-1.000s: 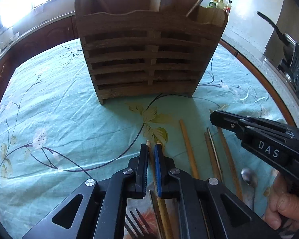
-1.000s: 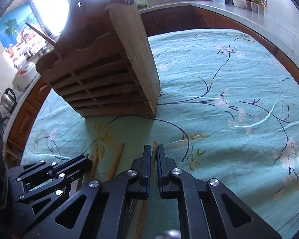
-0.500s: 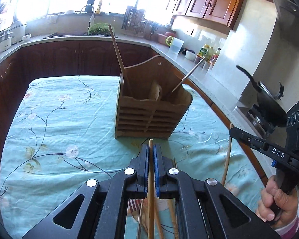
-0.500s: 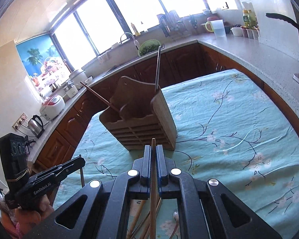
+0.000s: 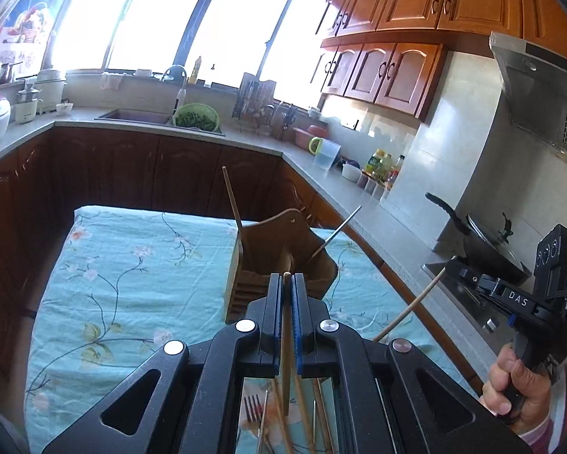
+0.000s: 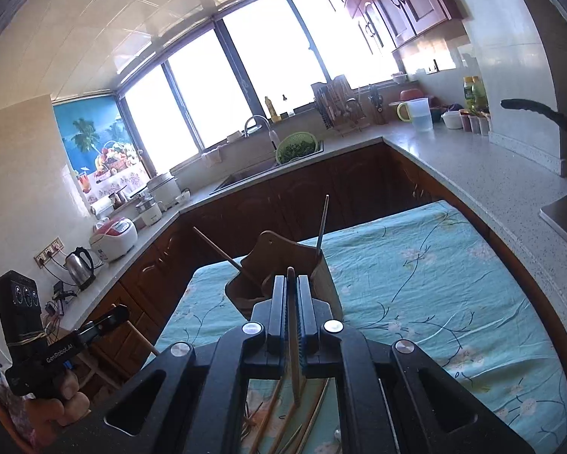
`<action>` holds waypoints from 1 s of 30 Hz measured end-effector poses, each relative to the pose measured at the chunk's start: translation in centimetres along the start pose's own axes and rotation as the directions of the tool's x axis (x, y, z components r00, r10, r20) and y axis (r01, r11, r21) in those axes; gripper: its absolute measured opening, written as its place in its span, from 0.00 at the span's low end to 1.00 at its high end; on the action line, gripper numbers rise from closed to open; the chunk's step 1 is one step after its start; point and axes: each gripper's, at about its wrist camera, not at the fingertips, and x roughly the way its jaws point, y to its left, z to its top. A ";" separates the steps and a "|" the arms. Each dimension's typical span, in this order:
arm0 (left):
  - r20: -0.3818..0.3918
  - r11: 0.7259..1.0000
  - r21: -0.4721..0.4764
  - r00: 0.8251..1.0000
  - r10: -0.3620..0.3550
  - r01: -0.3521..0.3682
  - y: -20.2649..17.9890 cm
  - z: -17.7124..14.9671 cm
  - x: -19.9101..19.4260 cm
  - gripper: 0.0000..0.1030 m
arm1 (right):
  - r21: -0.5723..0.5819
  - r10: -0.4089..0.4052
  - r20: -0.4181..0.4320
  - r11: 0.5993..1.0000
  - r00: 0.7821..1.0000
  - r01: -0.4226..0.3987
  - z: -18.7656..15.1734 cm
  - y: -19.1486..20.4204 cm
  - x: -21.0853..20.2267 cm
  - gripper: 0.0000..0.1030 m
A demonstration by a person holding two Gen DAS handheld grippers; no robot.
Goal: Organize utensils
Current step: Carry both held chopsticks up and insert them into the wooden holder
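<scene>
- With each hand-held gripper clamped on one wooden chopstick, both sticks hang above the counter (image 5: 105, 261), short of the wooden utensil holder (image 5: 283, 261).
- The left hand-held gripper (image 5: 287, 295) pinches its chopstick (image 5: 285, 340) near the top; the right hand-held gripper (image 6: 292, 297) likewise grips its chopstick (image 6: 293, 344).
- Best done, I judge, by tipping each stick nearer upright before lowering, aimed at one compartment.
- Steer clear of the utensils already leaning out of the holder, which could deflect the tips.
- Loose chopsticks and a fork (image 5: 253, 408) remain on the cloth below.
</scene>
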 end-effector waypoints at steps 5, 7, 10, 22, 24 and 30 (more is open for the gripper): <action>0.028 1.000 -0.020 1.000 0.009 -0.009 0.6 -0.2 -0.2 0.02 | -0.001 -0.001 0.019 1.000 1.000 0.001 0.7 0.0 -0.1 0.04; 0.035 1.000 -0.026 0.999 0.013 -0.012 0.8 -0.3 -0.2 0.03 | -0.002 -0.001 0.025 1.000 1.000 0.001 0.9 0.1 -0.1 0.04; 0.046 0.999 -0.033 0.999 0.015 -0.014 0.7 -0.2 0.1 0.03 | 0.001 0.000 0.035 1.000 0.999 0.000 1.2 0.1 -0.1 0.04; 0.168 0.999 -0.037 0.985 0.034 -0.028 0.6 2.6 1.0 0.03 | 0.011 -0.002 0.140 1.000 0.990 0.001 5.4 0.1 0.4 0.04; 0.198 0.999 -0.038 0.979 0.039 -0.032 0.5 3.5 1.4 0.03 | 0.012 -0.002 0.166 1.000 0.986 0.000 6.6 0.2 0.9 0.04; 0.293 0.998 -0.039 0.954 0.063 -0.054 0.8 5.7 3.9 0.03 | 0.021 -0.020 0.210 1.000 0.977 0.016 9.6 0.1 3.2 0.04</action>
